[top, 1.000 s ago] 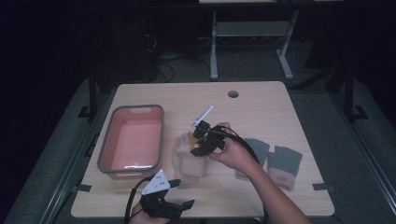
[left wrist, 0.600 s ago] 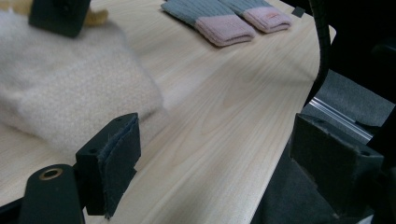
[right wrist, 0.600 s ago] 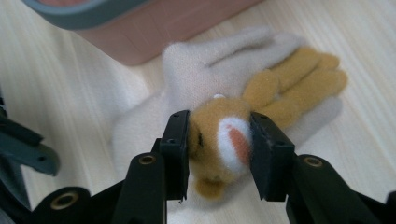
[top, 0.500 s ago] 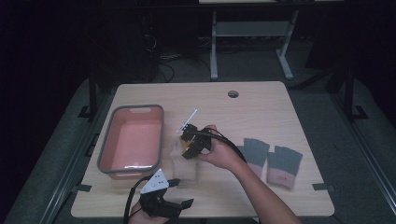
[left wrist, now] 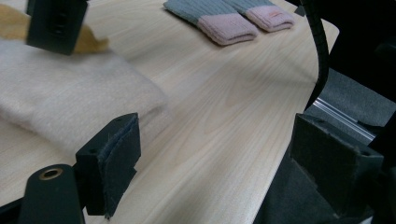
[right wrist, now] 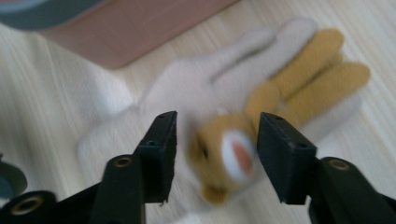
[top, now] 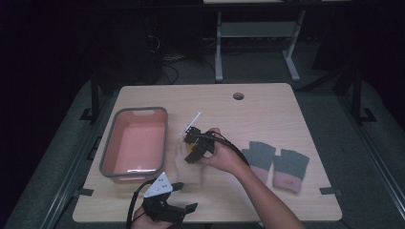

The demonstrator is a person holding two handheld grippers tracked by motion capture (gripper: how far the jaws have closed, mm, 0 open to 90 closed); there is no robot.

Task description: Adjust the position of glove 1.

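A cream knitted glove (right wrist: 187, 88) lies flat on the table, with a mustard glove (right wrist: 308, 70) bearing an orange animal face on top of it. My right gripper (right wrist: 215, 154) hangs just over that face. Its jaws have just been opening; the face shows between them but the pads do not press on it. From above, the right gripper (top: 191, 152) sits over the cream glove (top: 184, 167), beside the pink tub. My left gripper (top: 185, 196) rests at the table's near edge, open and holding nothing. The left gripper view has the cream glove (left wrist: 60, 102) ahead of the left gripper (left wrist: 219, 168).
A pink tub with a grey rim (top: 165, 138) stands at the left of the table. Two grey gloves with pink cuffs (top: 260, 160) lie side by side at the right. A cable hole (top: 238, 96) is near the far edge.
My right gripper has moved left and down toward the cream glove, and its jaws have spread apart. The left gripper has stayed put.
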